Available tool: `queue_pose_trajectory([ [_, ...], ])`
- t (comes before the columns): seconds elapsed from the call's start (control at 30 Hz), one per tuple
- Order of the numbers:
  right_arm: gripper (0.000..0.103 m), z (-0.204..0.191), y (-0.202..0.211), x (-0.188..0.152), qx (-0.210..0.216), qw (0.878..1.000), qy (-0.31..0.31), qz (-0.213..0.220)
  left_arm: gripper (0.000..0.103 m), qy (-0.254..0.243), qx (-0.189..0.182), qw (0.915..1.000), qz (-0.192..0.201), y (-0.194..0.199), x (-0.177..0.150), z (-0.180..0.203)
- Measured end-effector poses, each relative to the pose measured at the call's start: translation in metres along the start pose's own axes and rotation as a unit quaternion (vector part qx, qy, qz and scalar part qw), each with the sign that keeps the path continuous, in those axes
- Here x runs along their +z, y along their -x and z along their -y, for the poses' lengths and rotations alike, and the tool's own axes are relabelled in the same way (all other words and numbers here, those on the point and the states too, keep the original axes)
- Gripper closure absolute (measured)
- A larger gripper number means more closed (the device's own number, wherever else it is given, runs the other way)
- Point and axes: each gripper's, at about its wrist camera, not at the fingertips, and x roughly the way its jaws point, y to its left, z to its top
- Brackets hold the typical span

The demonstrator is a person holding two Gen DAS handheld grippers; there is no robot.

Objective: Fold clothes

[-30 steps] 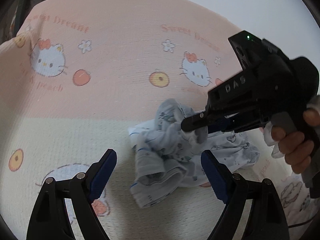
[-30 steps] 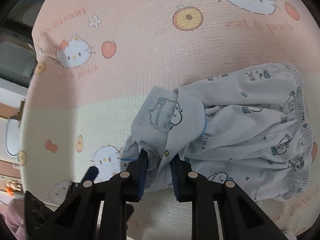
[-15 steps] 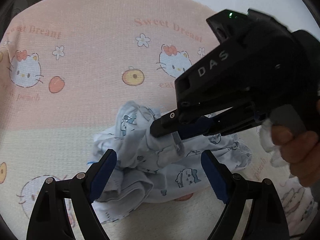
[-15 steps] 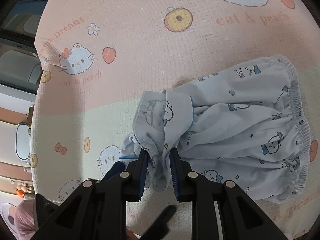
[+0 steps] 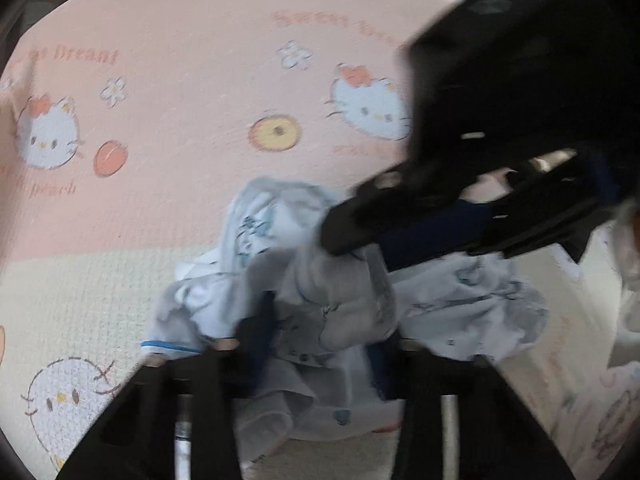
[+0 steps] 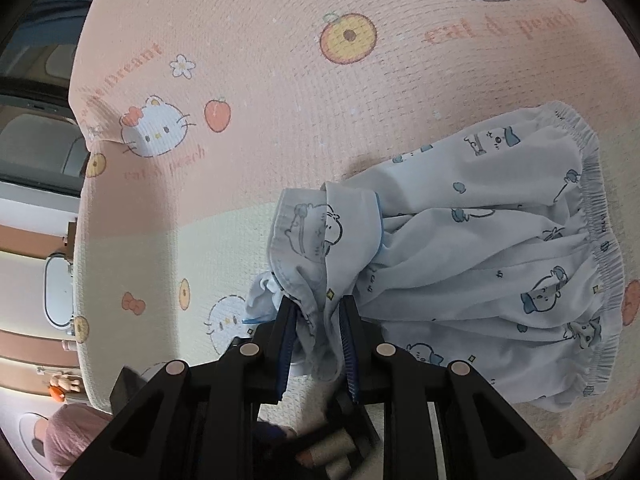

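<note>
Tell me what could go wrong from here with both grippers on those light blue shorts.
1. The right gripper is shut on a bunched wad of the light blue shorts, probably several layers, so lifting may drag a twisted lump rather than one edge.
2. The left gripper is closing over crumpled cloth close beside it; both may catch the same fold.
3. The blanket underneath could get pinched too.

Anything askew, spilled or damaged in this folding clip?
No damage or spill. The pale blue printed cotton shorts lie bunched on the pink cartoon blanket, right gripper clamping one twisted edge; the left gripper is closing on another.
</note>
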Motion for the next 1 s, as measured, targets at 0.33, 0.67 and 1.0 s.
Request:
queue_pose_trajectory([
  [0.33, 0.047, 0.001, -0.004, 0.005, -0.012, 1.000, -0.010, -0.011, 0.091, 0.021, -0.025, 0.9994, 0.014, 0.014, 0.001, -0.013],
  [0.67, 0.046, -0.013, -0.029, 0.015, -0.038, 0.999, 0.002, -0.026, 0.091, 0.024, -0.038, 0.9989, 0.011, 0.021, -0.003, -0.012],
  [1.0, 0.080, -0.030, -0.042, 0.027, -0.083, 0.995, 0.048, -0.029, 0.091, 0.012, -0.040, 0.9990, 0.015, 0.028, -0.002, -0.018],
])
